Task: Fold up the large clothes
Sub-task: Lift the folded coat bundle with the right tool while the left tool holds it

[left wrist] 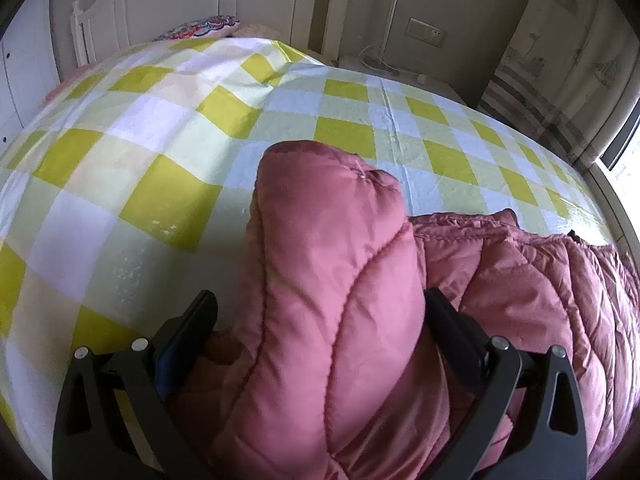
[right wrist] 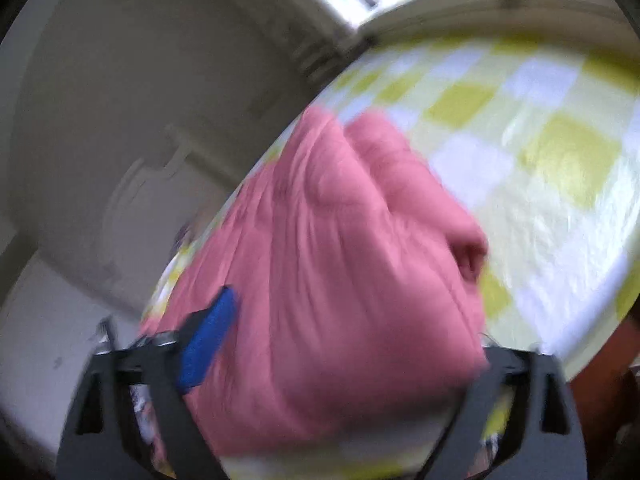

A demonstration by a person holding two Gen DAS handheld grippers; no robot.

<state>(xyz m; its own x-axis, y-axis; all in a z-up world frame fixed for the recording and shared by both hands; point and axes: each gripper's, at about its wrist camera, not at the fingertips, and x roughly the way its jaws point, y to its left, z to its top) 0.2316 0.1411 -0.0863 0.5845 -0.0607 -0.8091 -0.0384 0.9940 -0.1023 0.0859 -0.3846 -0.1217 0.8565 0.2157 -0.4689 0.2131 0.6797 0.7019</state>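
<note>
A pink quilted jacket (left wrist: 520, 288) lies on the bed's yellow-and-white checked cover (left wrist: 160, 140), at the near right. A puffy fold of the jacket (left wrist: 328, 248) bulges up between the fingers of my left gripper (left wrist: 320, 294). Its jaws stand wide: the right finger (left wrist: 452, 328) touches the fabric, the left finger (left wrist: 188, 328) stands apart from it. The right wrist view is blurred. There the pink jacket (right wrist: 332, 260) fills the space between the wide jaws of my right gripper (right wrist: 356, 320). The blue pad (right wrist: 208, 340) lies bare beside the fabric, and the other finger is mostly hidden.
A white headboard (left wrist: 92, 20) and a patterned pillow (left wrist: 204, 28) are at the bed's far end. Behind it are a wall with a socket (left wrist: 426, 32) and a striped curtain (left wrist: 520, 92). A window (left wrist: 624, 160) is at the right. Checked cover (right wrist: 540, 160) stretches beyond the jacket.
</note>
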